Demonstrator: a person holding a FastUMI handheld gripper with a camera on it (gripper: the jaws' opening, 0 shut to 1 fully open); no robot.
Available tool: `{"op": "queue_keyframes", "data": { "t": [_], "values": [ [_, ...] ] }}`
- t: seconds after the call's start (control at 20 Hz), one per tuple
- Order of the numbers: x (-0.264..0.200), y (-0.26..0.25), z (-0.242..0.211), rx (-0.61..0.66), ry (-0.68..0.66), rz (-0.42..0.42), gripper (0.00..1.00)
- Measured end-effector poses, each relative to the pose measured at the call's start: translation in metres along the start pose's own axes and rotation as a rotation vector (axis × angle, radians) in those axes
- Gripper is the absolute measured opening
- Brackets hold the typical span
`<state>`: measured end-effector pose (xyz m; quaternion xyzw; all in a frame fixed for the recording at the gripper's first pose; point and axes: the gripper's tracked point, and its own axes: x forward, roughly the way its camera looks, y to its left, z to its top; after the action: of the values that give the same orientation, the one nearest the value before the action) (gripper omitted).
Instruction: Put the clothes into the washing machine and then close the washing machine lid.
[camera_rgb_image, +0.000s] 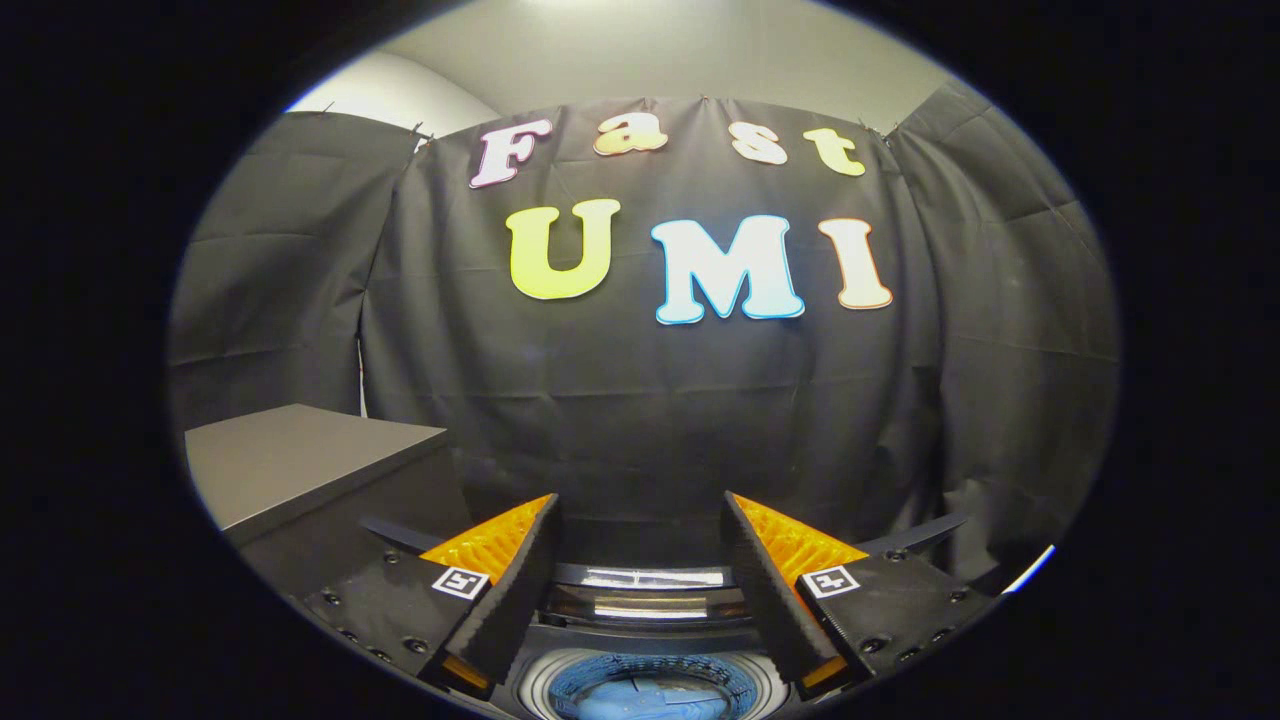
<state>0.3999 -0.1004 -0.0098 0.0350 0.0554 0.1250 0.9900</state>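
The tongs (640, 520) stood apart and empty above the washing machine (640, 690), whose drum held blue clothes (640, 705) between the fingers and whose lid (640, 578) appeared raised just beyond them, so loading seemed done and closing the lid remained.

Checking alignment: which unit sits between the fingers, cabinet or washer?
The washing machine: its round blue drum lies between the open hand-held gripper's fingers; the grey cabinet stands off to their left.
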Motion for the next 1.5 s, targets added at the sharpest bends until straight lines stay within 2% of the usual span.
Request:
{"op": "queue_keyframes", "data": {
  "t": [0.75, 1.05, 1.3, 1.5],
  "values": [
    [-0.046, 0.003, -0.029, -0.002, -0.012, -0.002, 0.98],
    [-0.075, 0.005, -0.096, -0.003, 0.1, -0.021, 0.98],
    [-0.112, 0.02, -0.138, -0.076, 0.159, 0.051, 0.98],
    [-0.153, 0.017, -0.135, -0.107, 0.128, 0.096, 0.98]
  ]
}}
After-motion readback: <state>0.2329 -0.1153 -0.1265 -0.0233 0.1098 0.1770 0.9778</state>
